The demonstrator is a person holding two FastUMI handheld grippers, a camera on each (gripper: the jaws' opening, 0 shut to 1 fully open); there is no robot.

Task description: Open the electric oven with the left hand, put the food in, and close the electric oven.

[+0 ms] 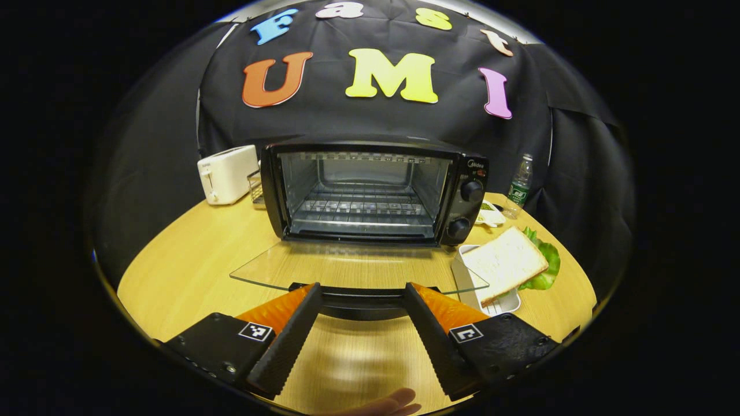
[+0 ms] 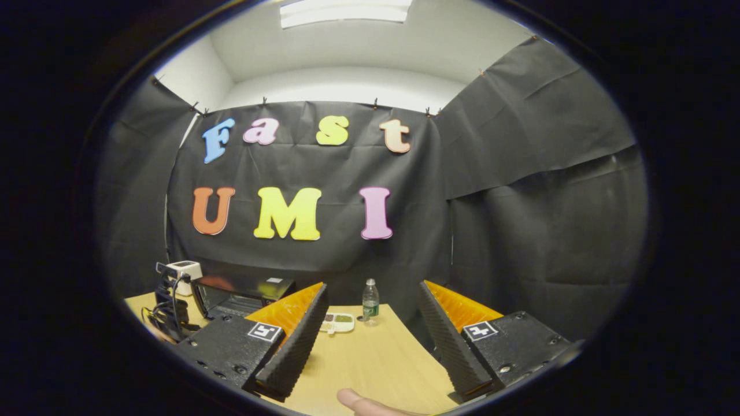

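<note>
Left gripper (image 1: 361,300): spread wide and released, fingers either side of the dark handle (image 1: 361,301) on the lowered glass door (image 1: 347,267), contact with it impossible to judge. Lay flat and open over the wooden surface (image 1: 191,260), that door. Just right of the door: a metal tray (image 1: 466,271) carrying a slice of bread (image 1: 504,263) on top of green lettuce (image 1: 546,267), the bread overhanging the tray's rim. Behind the door: the electric oven (image 1: 370,193), cavity open, a bare wire rack (image 1: 361,208) inside, two knobs down its right panel. Left of the oven: a white toaster (image 1: 225,173), with a small wire rack tucked between the two. Right of the oven, farther back: a small dish (image 1: 490,212) with something green in it, then a clear bottle (image 1: 520,186) with a green label. Right gripper (image 2: 370,315): likewise spread apart and empty, held above the surface, well clear of the food. Beyond it in the right gripper view: a compartmented dish and the bottle, with the oven off to the left.
</note>
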